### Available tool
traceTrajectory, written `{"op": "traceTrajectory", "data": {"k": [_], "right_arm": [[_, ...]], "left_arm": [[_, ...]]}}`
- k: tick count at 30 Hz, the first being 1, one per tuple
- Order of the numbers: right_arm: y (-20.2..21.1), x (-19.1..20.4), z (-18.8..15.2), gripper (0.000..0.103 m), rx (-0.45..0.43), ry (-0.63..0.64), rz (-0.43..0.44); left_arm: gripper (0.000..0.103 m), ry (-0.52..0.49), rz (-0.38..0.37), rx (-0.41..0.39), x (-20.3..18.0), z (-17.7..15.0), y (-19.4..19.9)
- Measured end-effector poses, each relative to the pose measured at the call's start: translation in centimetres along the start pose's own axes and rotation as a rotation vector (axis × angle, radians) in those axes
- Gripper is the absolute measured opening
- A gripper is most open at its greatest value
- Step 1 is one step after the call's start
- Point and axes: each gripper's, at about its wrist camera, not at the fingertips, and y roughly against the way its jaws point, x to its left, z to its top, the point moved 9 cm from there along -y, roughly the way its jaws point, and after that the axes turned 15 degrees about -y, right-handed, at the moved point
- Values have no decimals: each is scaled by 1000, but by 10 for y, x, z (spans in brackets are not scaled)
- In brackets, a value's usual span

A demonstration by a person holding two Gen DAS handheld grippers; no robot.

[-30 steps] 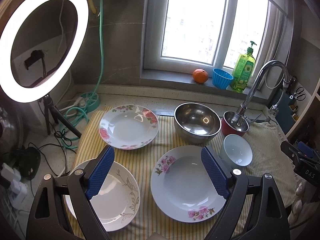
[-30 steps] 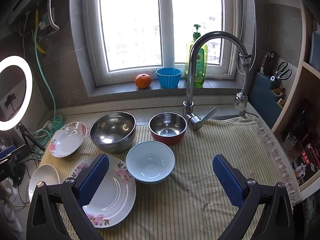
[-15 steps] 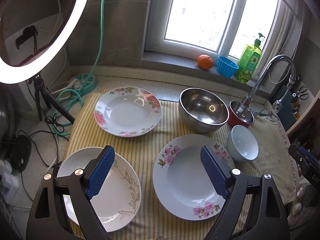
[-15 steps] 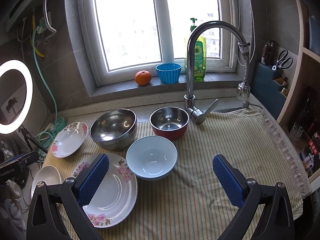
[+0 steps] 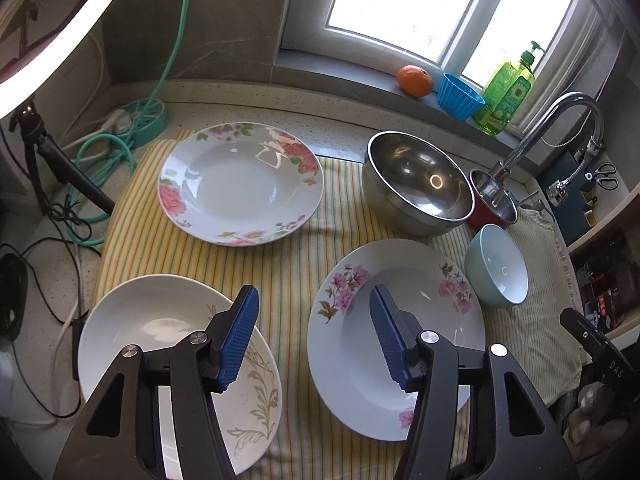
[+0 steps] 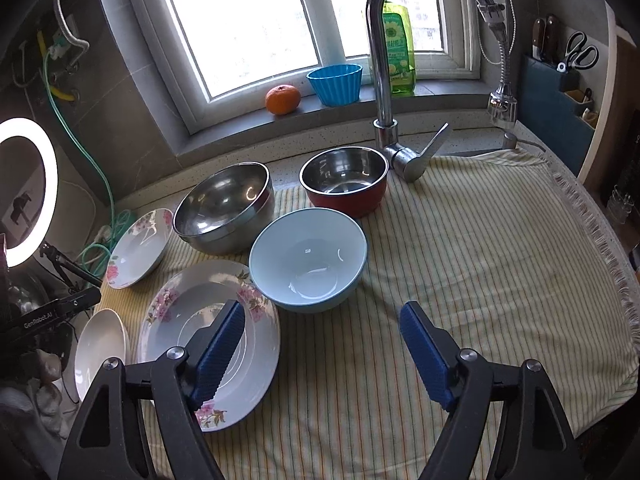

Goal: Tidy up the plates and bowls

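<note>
Left wrist view: three plates (image 5: 240, 184), three bowls (image 5: 416, 190), both grippers (image 5: 314, 334) agape, empty.

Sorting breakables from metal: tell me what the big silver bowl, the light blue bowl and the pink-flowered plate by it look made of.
Big silver bowl: looks like stainless steel, polished, with mirror-like glints and dark reflections.
Light blue bowl: probably glazed ceramic, glossy with soft highlights and a thick rim; melamine cannot be ruled out.
Pink-flowered plate: likely glazed porcelain, shiny white with printed flowers.

L gripper (image 5: 314, 334) & R gripper (image 6: 322, 350): fingers apart, empty.
</note>
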Motion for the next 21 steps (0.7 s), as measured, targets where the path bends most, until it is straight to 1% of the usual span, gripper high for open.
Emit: {"op": "traceTrajectory", "data": {"k": [1, 2, 4, 6, 8, 12, 15, 17, 21], "right_arm": [[-3, -1, -2, 67, 17, -10, 7], [-7, -1, -4, 64, 32, -19, 16], [-14, -2, -9, 62, 65, -38, 33], [-19, -3, -13, 61, 90, -54, 43], [-23, -3, -17, 55, 107, -58, 50], [-33, -2, -23, 52, 147, -67, 64], [-42, 0, -28, 46, 177, -76, 76], [-46, 1, -30, 45, 193, -85, 83], [-55, 2, -33, 44, 213, -91, 87]], "left_arm": [[53, 7, -16, 10, -1, -1, -3], [49, 13, -33, 20, -1, -3, -7], [43, 23, -60, 40, -2, -5, -13], [43, 23, -71, 51, -3, -7, -18], [43, 21, -79, 59, -4, -7, -21], [42, 24, -111, 81, -7, -9, -30], [37, 26, -119, 99, -9, -11, -37], [36, 38, -126, 104, -9, -12, -41], [35, 42, -133, 118, -8, -15, -47]]}}
